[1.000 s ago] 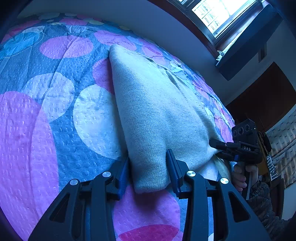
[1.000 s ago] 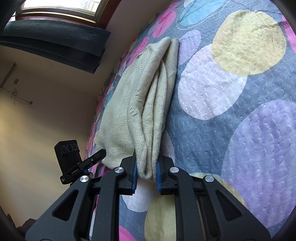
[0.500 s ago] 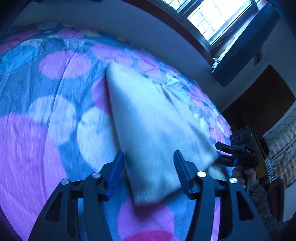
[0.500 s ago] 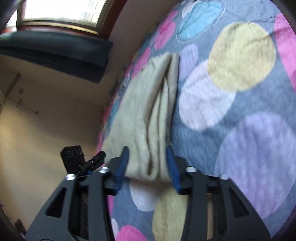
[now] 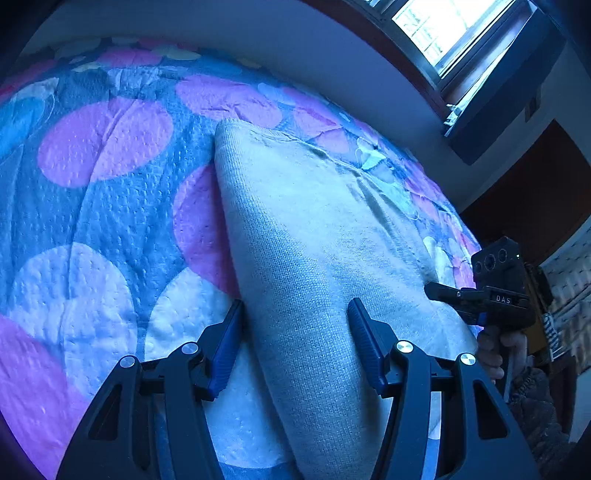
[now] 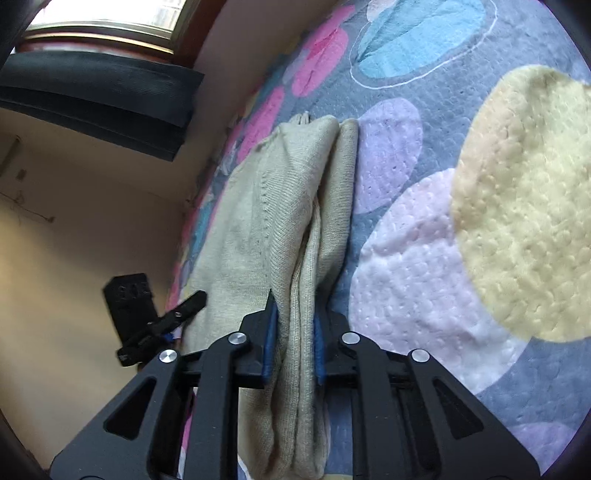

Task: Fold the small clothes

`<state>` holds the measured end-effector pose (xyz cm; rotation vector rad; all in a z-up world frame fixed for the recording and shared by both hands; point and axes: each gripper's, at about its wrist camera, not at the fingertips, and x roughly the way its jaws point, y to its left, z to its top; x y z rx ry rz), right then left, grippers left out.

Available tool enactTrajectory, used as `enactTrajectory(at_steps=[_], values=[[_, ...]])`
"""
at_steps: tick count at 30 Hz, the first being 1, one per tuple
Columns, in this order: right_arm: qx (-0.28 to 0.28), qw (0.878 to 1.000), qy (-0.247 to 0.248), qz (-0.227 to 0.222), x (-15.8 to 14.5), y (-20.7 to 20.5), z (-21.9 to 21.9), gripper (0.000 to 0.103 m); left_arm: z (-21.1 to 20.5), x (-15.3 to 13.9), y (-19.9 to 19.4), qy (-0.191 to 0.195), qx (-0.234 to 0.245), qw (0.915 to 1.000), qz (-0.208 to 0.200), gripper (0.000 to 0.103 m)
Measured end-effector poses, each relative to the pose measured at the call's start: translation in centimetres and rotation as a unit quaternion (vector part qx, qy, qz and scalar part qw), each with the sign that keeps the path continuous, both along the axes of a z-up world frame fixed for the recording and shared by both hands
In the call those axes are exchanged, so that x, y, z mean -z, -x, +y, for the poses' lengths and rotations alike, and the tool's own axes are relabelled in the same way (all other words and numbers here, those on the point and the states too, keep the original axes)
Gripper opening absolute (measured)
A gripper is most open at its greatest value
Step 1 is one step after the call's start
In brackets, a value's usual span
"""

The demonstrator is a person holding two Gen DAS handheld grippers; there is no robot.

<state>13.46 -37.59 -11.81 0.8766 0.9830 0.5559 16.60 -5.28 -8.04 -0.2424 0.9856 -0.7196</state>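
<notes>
In the left wrist view, a folded knit sweater [image 5: 314, 229] is seen lying on a bed [image 5: 103, 206] covered with a quilt of large pink, white and blue circles; the garment stretches from the near edge toward the far wall. The left gripper [image 5: 295, 332] is held over the near end of the sweater with its jaws spread wide, one on either side of the fold and pinching nothing. The right gripper [image 5: 454, 299] is seen at the right edge, at the sweater's other near corner. A window [image 5: 439, 26] and a dark doorway are seen at the far right. In the right wrist view, the right gripper [image 6: 291, 332] is seen with its jaws drawn in on the stacked layers of the sweater [image 6: 280, 206], though whether the cloth is truly pinched cannot be told. The left gripper [image 6: 166, 321] shows at the left. The knit is judged soft, light and limp, with some bulk where the layers stack; it would likely sag and slide open if lifted by one layer, so all layers at a corner or folded edge are best taken together. The padded quilt is judged yielding and grippy.
</notes>
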Motion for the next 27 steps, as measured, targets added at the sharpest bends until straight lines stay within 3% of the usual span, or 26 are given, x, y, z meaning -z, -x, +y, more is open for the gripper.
enactTrajectory(at_steps=[3, 7, 13, 15, 16, 17, 27], values=[[0.000, 1.000, -0.016, 0.000, -0.6, -0.4, -0.2, 0.019, 0.4, -0.9, -0.4, 0.012, 0.005, 0.9999, -0.003, 0.057], [0.012, 1.000, -0.008, 0.000, -0.8, -2.0, -1.0, 0.032, 0.3, -0.9, -1.9, -0.002, 0.008, 0.9999, -0.013, 0.059], [0.042, 0.999, -0.002, 0.004, -0.4, -6.4, -1.3, 0.033, -1.0, -0.3, -4.7, -0.004, 0.007, 1.0000, -0.006, 0.061], [0.048, 0.999, -0.014, 0.006, -0.2, -8.0, -1.3, 0.032, -1.5, -0.2, -5.5, -0.010, 0.005, 0.9999, -0.007, 0.061], [0.046, 0.999, -0.012, 0.008, -0.1, -8.8, -1.2, 0.025, -1.6, -0.1, -5.8, -0.010, 0.003, 0.9999, -0.008, 0.061], [0.044, 0.999, 0.001, 0.012, 0.0, -9.5, -0.9, 0.011, -1.7, 0.0, -6.1, -0.010, 0.001, 0.9999, -0.008, 0.061], [0.079, 0.996, -0.038, 0.008, 1.5, -10.1, -2.7, 0.009, -2.8, -0.2, -6.9, -0.035, -0.002, 0.9990, -0.028, 0.060]])
